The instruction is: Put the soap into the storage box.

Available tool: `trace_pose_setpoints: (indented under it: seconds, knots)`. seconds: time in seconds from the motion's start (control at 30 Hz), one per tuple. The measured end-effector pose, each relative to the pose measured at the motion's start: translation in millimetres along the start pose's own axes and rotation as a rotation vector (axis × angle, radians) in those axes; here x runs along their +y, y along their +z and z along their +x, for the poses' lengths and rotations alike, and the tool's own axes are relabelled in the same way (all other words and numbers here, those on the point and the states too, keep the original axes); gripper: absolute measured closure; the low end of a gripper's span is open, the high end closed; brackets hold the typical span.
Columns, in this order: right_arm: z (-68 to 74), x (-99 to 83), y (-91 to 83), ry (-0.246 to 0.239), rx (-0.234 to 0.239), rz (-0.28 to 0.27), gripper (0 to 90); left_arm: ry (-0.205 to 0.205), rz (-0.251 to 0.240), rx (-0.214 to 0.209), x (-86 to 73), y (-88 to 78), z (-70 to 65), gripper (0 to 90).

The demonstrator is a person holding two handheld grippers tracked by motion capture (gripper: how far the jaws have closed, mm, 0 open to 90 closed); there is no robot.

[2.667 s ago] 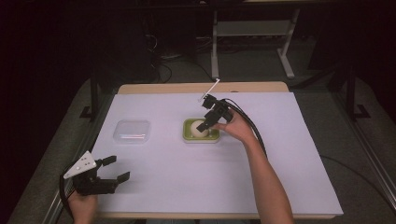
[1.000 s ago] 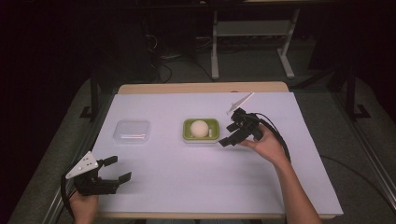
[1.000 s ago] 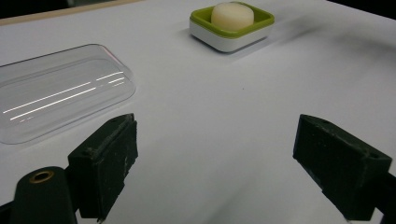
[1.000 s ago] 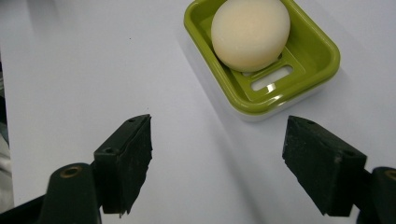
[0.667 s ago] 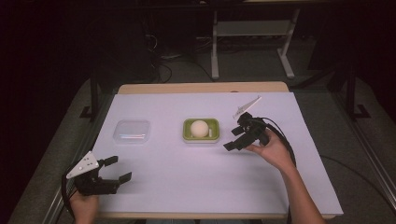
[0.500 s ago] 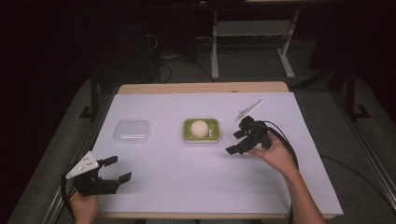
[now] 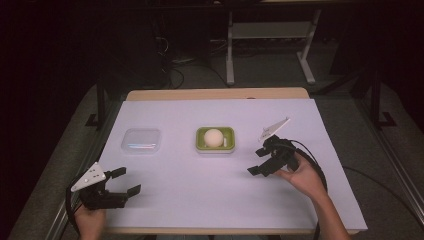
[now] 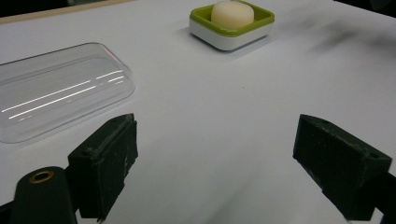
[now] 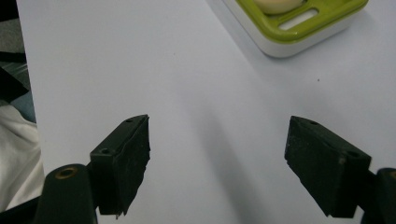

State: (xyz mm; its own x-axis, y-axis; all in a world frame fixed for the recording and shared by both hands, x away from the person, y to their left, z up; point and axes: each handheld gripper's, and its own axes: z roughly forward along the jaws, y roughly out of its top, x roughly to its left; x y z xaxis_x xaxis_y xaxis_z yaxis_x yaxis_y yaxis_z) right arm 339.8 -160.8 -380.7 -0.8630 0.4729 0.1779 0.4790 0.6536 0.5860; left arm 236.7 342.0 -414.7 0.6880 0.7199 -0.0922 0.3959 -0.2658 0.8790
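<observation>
- Currently the right gripper [image 7: 261,161] sits over the white table [image 7: 200,190] with its jaws spread wide and nothing between them.
- From the right gripper view, the green-and-white soap dish [image 9: 299,23] lies ahead of the jaws and off toward the right-hand jaw, well apart from both pads; bare table between the jaws.
- Cream round soap [image 7: 214,136] rests inside the soap dish [image 7: 215,140]; in the right gripper view just its lower edge shows [image 9: 278,5] at the top of frame.
- Left gripper [image 7: 127,181] is near the table's front edge, jaws also wide apart, holding nothing.
- From the left gripper view, the clear plastic lid [image 8: 56,98] lies flat on the table just ahead of the left-hand jaw, close to it but not touching.
- Same view: soap dish [image 8: 231,28] with the soap [image 8: 232,11] is far ahead, roughly between the two jaws' lines, slightly toward the right-hand one, well apart.
- High view: lid [image 7: 142,140] and dish lie side by side, apart, neither touched by a gripper.
- Each gripper is held by a hand: right hand [image 7: 305,175], left hand [image 7: 90,217].
</observation>
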Motion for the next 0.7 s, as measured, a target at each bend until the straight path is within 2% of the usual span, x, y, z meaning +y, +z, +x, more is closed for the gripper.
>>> trace_pose_setpoints:
  seconds: [0.33,0.5,0.53,0.67,0.7]
  knots:
    - [11.7,-25.2,2.3,0.009,0.014,-0.015,21.9,0.000,0.005,-0.002,-0.1,-0.1,0.4,13.3]
    - [22.4,-45.4,0.5,0.014,0.008,-0.034,21.3,0.008,0.013,-0.004,-0.1,0.5,0.3,13.2]
    - [26.6,-55.8,1.1,0.020,0.003,-0.043,21.3,0.007,0.013,-0.003,-0.2,0.5,0.3,13.2]
    - [33.2,-68.3,3.3,0.030,-0.015,-0.041,21.7,0.009,0.015,-0.005,0.6,1.2,0.3,13.3]
    - [37.0,-70.9,4.3,0.020,-0.054,-0.017,21.7,0.010,0.015,-0.005,0.8,1.4,0.2,13.3]
